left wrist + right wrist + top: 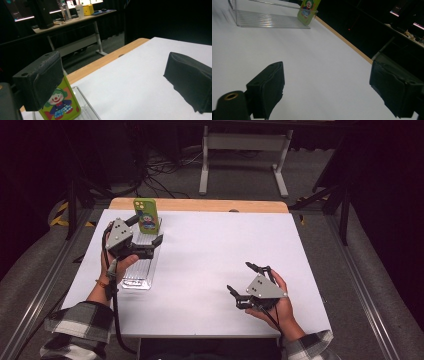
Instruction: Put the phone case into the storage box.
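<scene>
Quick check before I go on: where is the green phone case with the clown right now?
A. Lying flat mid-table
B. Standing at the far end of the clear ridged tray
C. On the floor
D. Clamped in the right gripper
B: the green phone case stands upright at the far end of the clear tray, with the open left gripper beside it.

Lime-green phone case [145,215] with clown print; clear ribbed tray [141,270]; plaid sleeves [80,322].
</scene>
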The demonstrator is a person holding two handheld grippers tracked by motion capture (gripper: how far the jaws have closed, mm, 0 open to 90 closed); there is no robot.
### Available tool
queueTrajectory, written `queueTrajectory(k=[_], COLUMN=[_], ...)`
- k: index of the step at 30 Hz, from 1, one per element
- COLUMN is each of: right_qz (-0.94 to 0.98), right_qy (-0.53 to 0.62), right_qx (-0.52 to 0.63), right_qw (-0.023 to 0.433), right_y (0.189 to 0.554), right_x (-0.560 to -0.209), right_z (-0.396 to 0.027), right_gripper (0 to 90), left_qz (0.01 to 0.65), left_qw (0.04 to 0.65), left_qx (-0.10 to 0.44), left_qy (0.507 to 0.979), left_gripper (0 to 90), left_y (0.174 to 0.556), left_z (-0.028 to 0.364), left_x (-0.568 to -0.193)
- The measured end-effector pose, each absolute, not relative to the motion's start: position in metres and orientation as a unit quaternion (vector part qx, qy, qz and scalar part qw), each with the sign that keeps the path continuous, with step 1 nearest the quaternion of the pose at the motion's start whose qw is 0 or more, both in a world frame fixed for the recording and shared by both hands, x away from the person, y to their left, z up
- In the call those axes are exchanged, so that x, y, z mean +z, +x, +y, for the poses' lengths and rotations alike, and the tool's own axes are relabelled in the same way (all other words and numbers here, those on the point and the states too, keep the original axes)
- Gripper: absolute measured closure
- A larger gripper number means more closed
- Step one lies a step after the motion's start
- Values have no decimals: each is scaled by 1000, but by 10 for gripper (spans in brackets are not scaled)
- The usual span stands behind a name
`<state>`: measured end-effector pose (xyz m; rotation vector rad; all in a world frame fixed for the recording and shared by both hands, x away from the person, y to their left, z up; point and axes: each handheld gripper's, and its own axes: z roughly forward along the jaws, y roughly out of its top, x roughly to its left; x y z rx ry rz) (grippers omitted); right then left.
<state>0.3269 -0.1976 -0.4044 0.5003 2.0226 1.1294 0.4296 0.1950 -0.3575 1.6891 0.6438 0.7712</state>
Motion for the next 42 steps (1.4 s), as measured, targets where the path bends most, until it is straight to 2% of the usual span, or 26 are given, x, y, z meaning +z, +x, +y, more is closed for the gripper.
queueTrajectory(k=[21, 42], right_qz=[788, 790], right_qy=[194, 192], right_qx=[439, 441], right_qw=[386, 381], right_y=[325, 323], right_x=[-403, -404], right_z=[-198, -198], right_gripper=[139, 137], left_qz=[266, 215], left_qw=[566, 572], left_qx=[313, 303], left_qy=[714, 731], left_gripper=[36, 35], left_y=[413, 388], left_z=[189, 177], left_x=[-363, -367])
